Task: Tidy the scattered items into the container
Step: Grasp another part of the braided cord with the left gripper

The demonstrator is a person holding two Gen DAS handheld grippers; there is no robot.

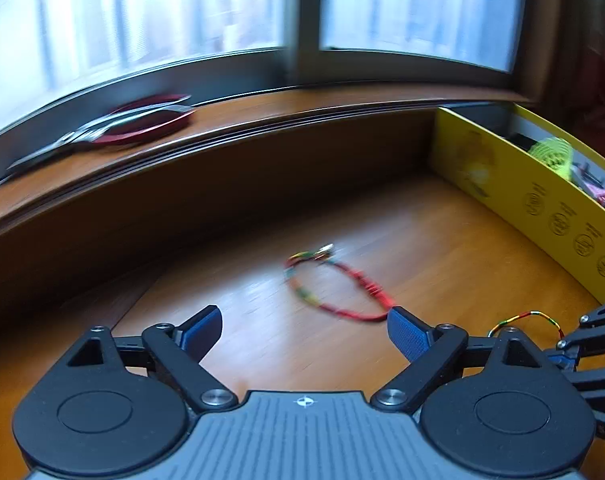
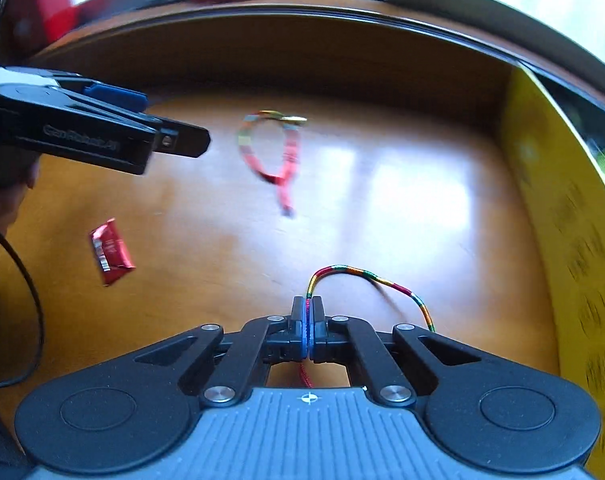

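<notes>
The table (image 2: 382, 208) is smooth varnished wood, glossy enough to mirror the window light. The box (image 1: 542, 200) looks like matt yellow cardboard with printed marks. Both cords (image 2: 366, 276) (image 1: 334, 284) are woven thread with a faint metallic sheen. The red sachet (image 2: 110, 252) is shiny crinkled foil. The gripper fingers (image 1: 406, 334) are matt black plastic with blue ribbed pads and bright metal pins.

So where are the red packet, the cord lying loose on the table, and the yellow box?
red packet (image 2: 111, 251), right wrist view, middle.
loose cord (image 2: 267, 148), right wrist view, loop.
yellow box (image 1: 514, 184), left wrist view, side wall.
</notes>
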